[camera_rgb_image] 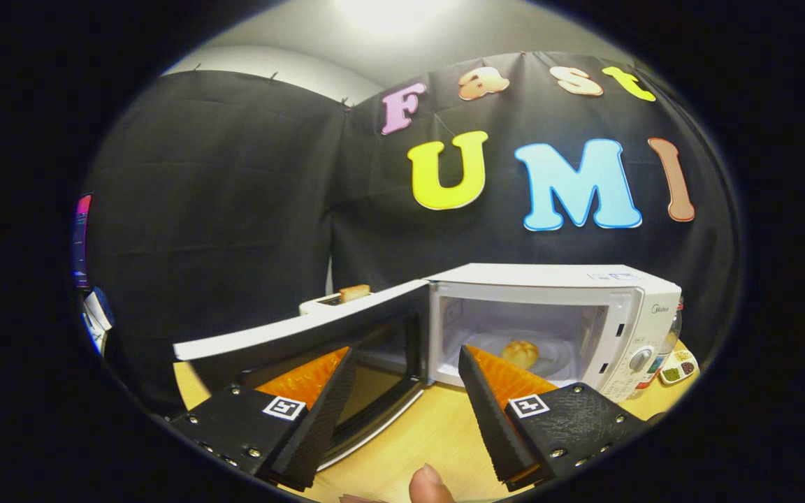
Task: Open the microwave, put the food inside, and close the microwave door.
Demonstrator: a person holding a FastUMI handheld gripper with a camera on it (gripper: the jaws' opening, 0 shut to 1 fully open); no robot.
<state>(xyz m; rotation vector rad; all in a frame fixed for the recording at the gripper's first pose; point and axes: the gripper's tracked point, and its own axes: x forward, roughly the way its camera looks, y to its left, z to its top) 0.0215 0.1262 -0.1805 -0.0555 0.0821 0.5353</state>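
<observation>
Microwave sits far right on the table, door swung open to the left, bun already inside. My gripper is spread wide, empty. Door looks stiff, light and hinged; I'd push its outer face near the free left edge. Its long axis runs left-right, inner face toward me.

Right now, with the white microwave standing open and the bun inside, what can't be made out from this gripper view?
- White microwave: control panel markings too small to read.
- Round golden bread bun: its lower edge is hidden by the right finger of the open, empty gripper.
- Open microwave door: its lower inner face is covered by the left finger.
- Small white dish beside the microwave: contents too small to identify.
- White toaster: mostly hidden behind the door.
</observation>
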